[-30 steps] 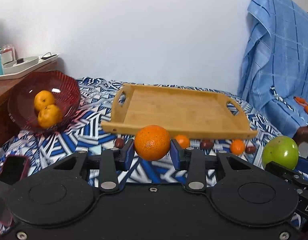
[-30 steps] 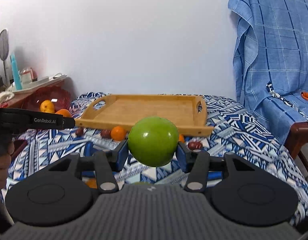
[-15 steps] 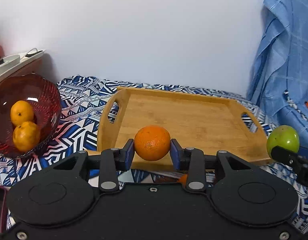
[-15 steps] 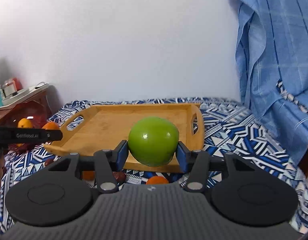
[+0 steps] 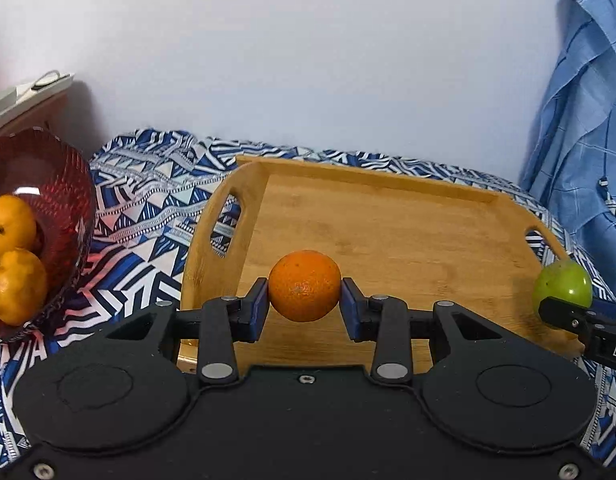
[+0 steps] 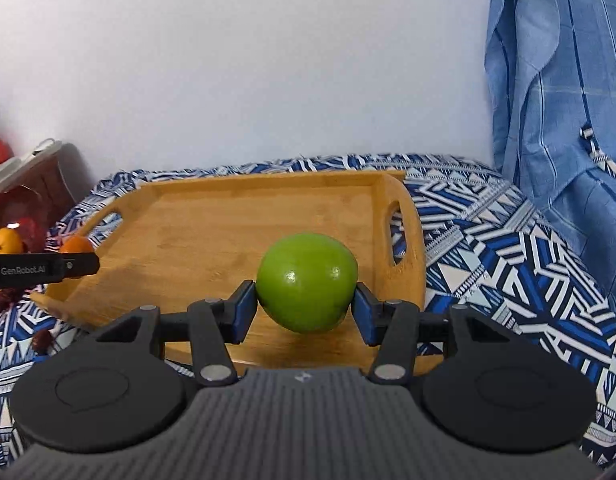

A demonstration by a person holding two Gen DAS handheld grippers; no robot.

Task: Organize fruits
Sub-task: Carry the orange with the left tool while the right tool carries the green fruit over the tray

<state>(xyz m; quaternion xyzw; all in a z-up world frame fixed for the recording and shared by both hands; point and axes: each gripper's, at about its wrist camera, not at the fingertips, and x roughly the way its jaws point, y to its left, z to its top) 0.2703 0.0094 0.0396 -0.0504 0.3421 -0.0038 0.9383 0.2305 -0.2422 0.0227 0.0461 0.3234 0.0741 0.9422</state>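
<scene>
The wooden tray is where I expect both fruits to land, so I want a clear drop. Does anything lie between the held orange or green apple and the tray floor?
Nothing visible does. The orange and green apple hang over bare wooden tray floor.

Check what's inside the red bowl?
Two oranges sit in the red bowl, stacked against its near side. The left edge is cut off, so anything further left is unseen.
</scene>
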